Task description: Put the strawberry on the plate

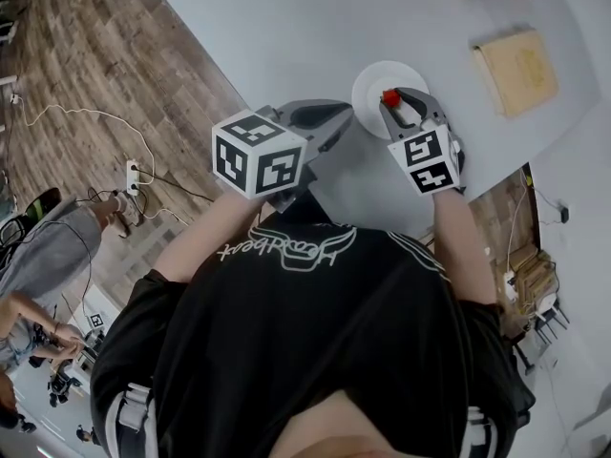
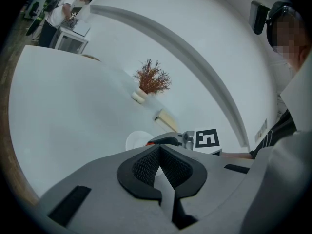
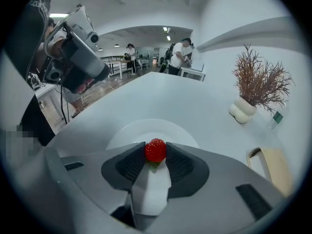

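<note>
Left of the round white plate [image 1: 368, 82] [image 2: 133, 141] [image 3: 146, 128], just outside its near-left rim: grey two-jaw left gripper [image 1: 344, 113] [image 2: 159, 146], black ribbed pads pressed together tip to tip with nothing between them, nose aimed toward the plate. Looks parked, with no evident share in the coming move.

Over the plate itself, toward its right side in the head view: small red strawberry [image 1: 390, 97] [image 3: 155, 150], pinched at the very tips of the grey two-jaw right gripper [image 1: 393, 103] [image 3: 156, 155], one black pad on each flank. Points its red tip away from the gripper and keeps its green leaves back toward the gripper's body, so the long axis runs along the jaws, not across them.

Along the right jaws: plate straight ahead of and beneath the berry, white rim spreading to both sides, flat on the pale grey table [image 1: 286, 27]. Cannot tell whether the fruit touches the plate's surface or hangs just above it.

Judging from that: calls for no sideways travel, since the berry sits inside the rim. Needs at most a short lowering, then a spreading of the right jaws. Might roll a little on release, being rounded. Right gripper plainly the nearer of the two.

Well right of the plate: flat tan rectangular object [image 1: 516, 70] [image 3: 273, 167], clear of the drop.
</note>
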`<move>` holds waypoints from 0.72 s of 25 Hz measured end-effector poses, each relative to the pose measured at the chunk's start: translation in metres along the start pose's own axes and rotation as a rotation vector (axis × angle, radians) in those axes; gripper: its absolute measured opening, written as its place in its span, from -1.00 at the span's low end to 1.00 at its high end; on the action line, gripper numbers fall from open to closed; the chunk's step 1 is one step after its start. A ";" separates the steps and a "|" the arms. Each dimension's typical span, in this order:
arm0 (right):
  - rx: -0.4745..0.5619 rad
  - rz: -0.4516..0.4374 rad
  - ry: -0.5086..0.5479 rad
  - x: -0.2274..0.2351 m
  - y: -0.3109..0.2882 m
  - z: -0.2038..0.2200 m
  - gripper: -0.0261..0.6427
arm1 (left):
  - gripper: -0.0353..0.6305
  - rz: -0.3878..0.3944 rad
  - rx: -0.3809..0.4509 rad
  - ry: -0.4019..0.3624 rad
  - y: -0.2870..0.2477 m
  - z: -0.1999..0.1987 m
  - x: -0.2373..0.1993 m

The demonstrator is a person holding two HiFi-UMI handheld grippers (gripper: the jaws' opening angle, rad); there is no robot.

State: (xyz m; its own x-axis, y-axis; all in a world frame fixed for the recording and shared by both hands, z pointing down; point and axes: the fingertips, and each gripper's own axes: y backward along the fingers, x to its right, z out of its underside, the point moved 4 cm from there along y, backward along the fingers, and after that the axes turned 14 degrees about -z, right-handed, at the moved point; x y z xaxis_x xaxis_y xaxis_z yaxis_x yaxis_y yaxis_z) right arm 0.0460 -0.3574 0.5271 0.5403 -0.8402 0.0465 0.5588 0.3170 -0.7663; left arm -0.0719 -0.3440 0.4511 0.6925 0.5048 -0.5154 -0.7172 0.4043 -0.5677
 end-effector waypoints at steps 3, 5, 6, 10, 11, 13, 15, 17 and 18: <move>-0.016 0.010 0.012 0.002 -0.001 0.001 -0.56 | -0.88 0.002 -0.002 0.000 -0.001 0.000 -0.001; -0.012 0.011 0.011 0.001 -0.002 0.001 -0.56 | -0.88 0.003 -0.002 -0.003 0.000 0.000 -0.002; -0.010 0.012 0.013 0.000 -0.002 0.000 -0.56 | -0.88 0.002 -0.001 -0.006 0.001 -0.001 -0.002; -0.015 0.018 0.012 0.000 -0.002 0.001 -0.56 | -0.88 0.001 0.012 -0.008 0.003 -0.004 -0.004; -0.014 0.020 0.013 -0.001 -0.002 0.001 -0.56 | -0.88 0.002 0.015 -0.007 0.003 -0.005 -0.004; -0.019 0.026 0.020 -0.001 -0.001 -0.001 -0.56 | -0.88 0.003 0.018 -0.006 0.005 -0.004 -0.005; -0.030 0.030 0.022 -0.002 -0.002 -0.001 -0.56 | -0.88 0.004 0.019 -0.007 0.006 -0.004 -0.005; -0.033 0.033 0.023 -0.001 -0.002 -0.001 -0.56 | -0.88 0.004 0.020 -0.010 0.007 -0.003 -0.005; -0.032 0.034 0.022 0.000 -0.002 -0.001 -0.56 | -0.88 0.003 0.022 -0.009 0.007 -0.003 -0.005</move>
State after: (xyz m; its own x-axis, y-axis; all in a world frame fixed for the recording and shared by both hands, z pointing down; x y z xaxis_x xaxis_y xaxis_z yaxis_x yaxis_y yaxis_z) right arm 0.0440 -0.3581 0.5278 0.5443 -0.8389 0.0060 0.5198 0.3316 -0.7873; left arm -0.0804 -0.3458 0.4476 0.6895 0.5132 -0.5111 -0.7210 0.4191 -0.5519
